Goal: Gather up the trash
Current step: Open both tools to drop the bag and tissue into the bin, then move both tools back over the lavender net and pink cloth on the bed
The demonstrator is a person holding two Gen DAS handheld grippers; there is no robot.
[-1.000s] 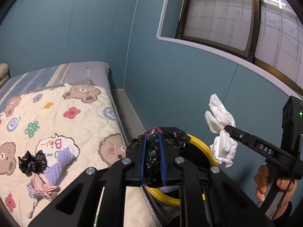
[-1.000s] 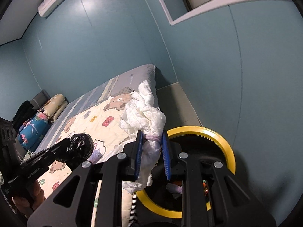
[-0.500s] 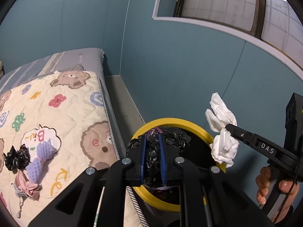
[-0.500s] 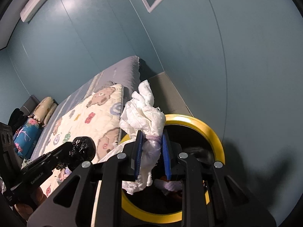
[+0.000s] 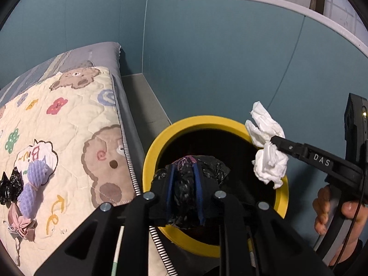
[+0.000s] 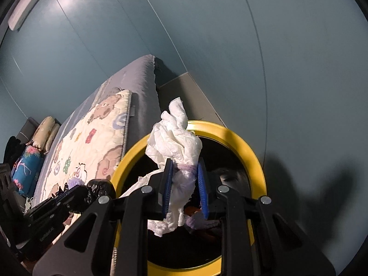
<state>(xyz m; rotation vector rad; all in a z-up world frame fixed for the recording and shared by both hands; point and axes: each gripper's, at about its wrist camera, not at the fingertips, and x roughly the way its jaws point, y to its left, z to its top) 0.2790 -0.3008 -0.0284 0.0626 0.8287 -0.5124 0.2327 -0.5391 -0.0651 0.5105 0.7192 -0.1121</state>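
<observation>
Bed (image 5: pixel 69 124) with bear-print quilt along left, purple, pink and black scraps lying on it. Yellow-rimmed bin (image 5: pixel 161 142) on floor beside bed. Left claw (image 5: pixel 185 184) over bin mouth, just easing apart, black plastic wad (image 5: pixel 184 188) still between pads. Right claw (image 6: pixel 185 181) likewise just loosening, white tissue bundle (image 6: pixel 177 142) between pads above rim.

Below both tongs the yellow-rimmed bin (image 5: pixel 234 120) gapes open, its mouth partly taken up by the black bag wad (image 5: pixel 186 184) and the white paper wad (image 6: pixel 177 147). The bed (image 5: pixel 69 124) crowds the left, the blue wall (image 5: pixel 230 69) stands close beyond.
</observation>
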